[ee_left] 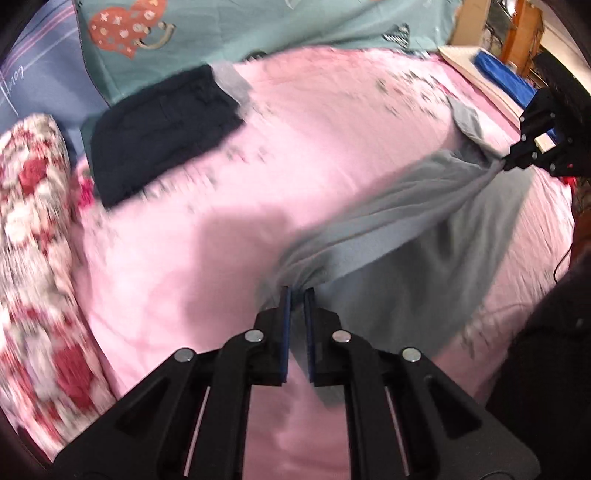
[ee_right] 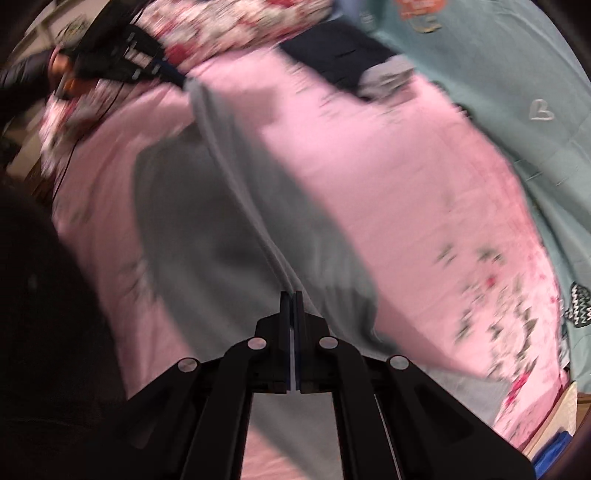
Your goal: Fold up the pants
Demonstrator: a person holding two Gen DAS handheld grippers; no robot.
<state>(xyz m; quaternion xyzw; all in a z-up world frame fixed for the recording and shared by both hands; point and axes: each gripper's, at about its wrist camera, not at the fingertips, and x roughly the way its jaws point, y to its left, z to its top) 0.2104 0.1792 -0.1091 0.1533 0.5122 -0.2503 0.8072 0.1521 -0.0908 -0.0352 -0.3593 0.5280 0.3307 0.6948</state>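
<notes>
Grey pants (ee_left: 424, 221) hang stretched above the pink bed sheet (ee_left: 314, 129), blurred by motion. My left gripper (ee_left: 298, 292) is shut on one bunched end of the fabric. At the right edge of the left wrist view, my right gripper (ee_left: 505, 162) pinches the other end. In the right wrist view the right gripper (ee_right: 291, 295) is shut on a taut fold of the pants (ee_right: 221, 229). That fold runs up to the left gripper (ee_right: 177, 77) at the upper left. Part of the pants sags onto the sheet between the two grips.
A folded dark garment (ee_left: 162, 136) lies on the sheet with a grey piece (ee_left: 231, 79) at its corner. A floral pillow (ee_left: 33, 240) sits at the left and a teal blanket (ee_left: 258, 26) behind. A blue item (ee_left: 502, 79) rests on a board at the bed's far right.
</notes>
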